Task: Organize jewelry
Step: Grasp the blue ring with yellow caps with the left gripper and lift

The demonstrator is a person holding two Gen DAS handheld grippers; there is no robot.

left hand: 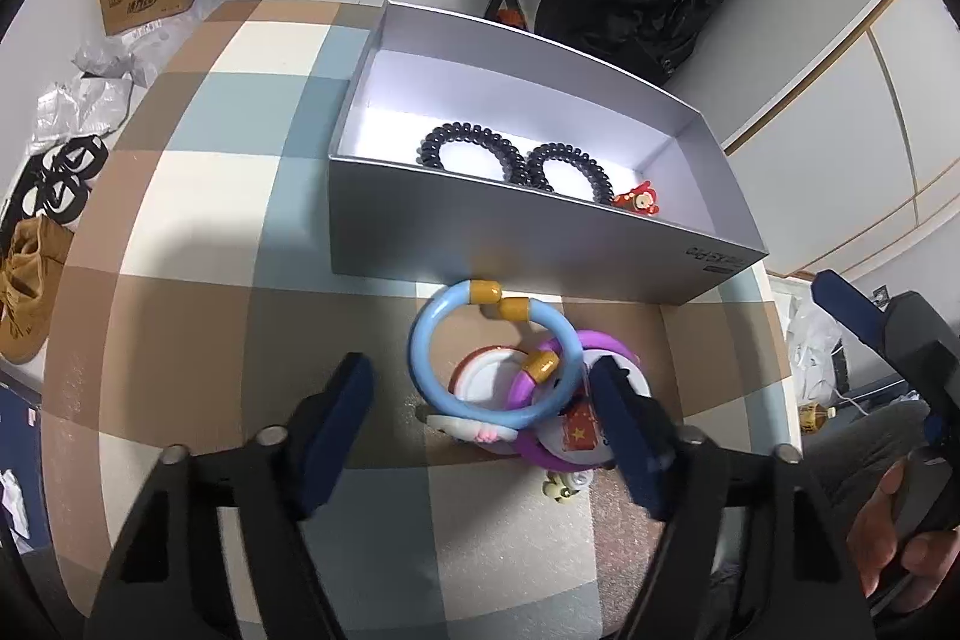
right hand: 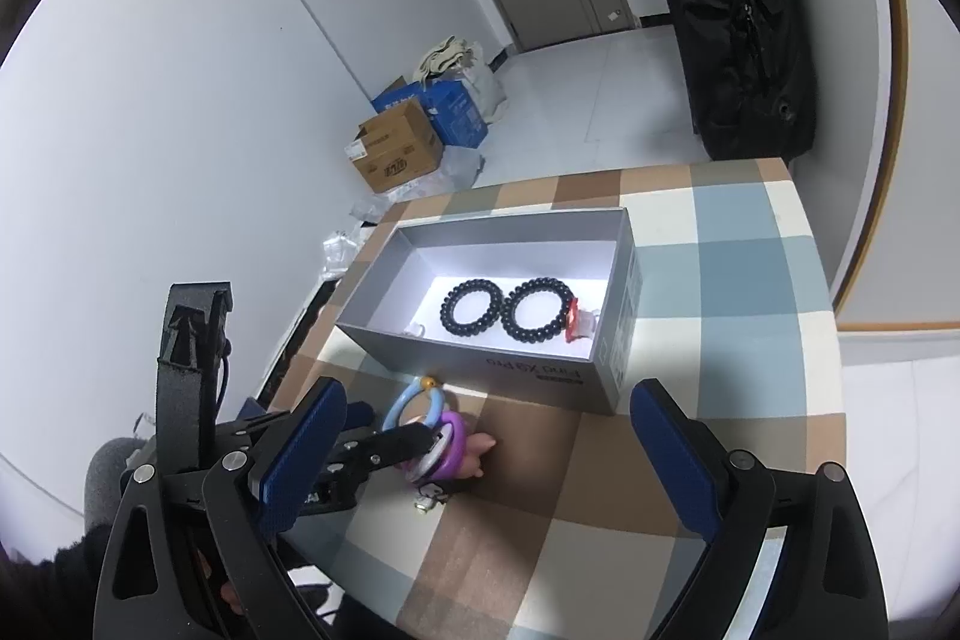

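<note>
Checked tablecloth (right hand: pixel 720 280), grey box (left hand: pixel 510 232) near cardboard cartons (right hand: pixel 396 151) on floor, both tongs (left hand: pixel 480 400) (right hand: pixel 486 436) wide open, empty

White walls (right hand: pixel 180 100), pale floor (right hand: pixel 600 88), cardboard boxes (right hand: pixel 396 154) in corner.

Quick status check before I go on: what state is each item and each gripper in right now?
Grey box: open, no lid, upright on the table.
Two black coil bands: inside the box, flat, side by side.
Red charm: inside the box, at its end.
Blue ring: outside the box, on the pile.
Purple ring: outside, under the blue ring.
Left gripper: open, around the pile.
Right gripper: open, empty.
</note>
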